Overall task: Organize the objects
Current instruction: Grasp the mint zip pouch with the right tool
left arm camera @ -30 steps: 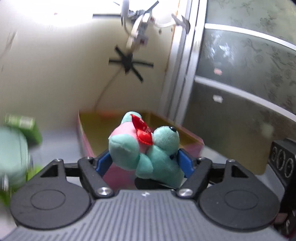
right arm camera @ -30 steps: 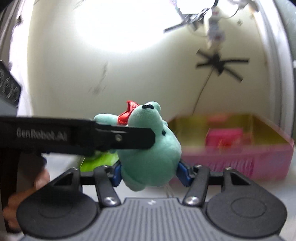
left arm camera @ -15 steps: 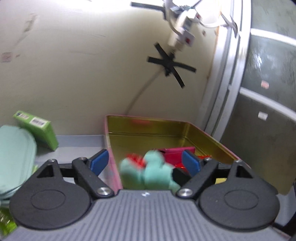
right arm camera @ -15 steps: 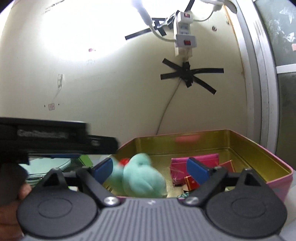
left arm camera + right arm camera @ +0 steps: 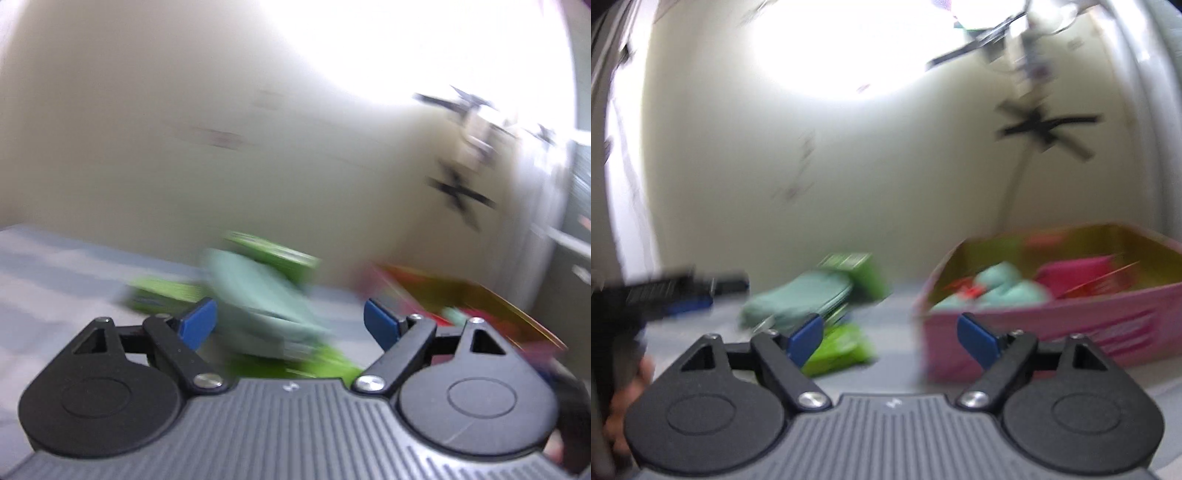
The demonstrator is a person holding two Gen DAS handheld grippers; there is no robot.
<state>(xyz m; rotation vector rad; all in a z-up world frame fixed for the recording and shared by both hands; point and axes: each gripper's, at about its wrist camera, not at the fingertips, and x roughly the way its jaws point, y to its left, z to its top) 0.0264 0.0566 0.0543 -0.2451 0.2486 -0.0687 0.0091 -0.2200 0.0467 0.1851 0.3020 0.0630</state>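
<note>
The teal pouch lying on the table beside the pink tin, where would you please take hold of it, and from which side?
Probably across the rounded near end of the teal pouch, coming in low from the front. It lies flat and slanted, its far end against the green box and a green packet beneath, so only the near end looks free. Blur hides finer detail.

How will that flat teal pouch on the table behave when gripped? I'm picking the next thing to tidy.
The teal pouch looks like soft fabric, so it would probably sag and fold between the pads. It leans on a green box, which might shift when it is lifted. Blur hides its details.
</note>
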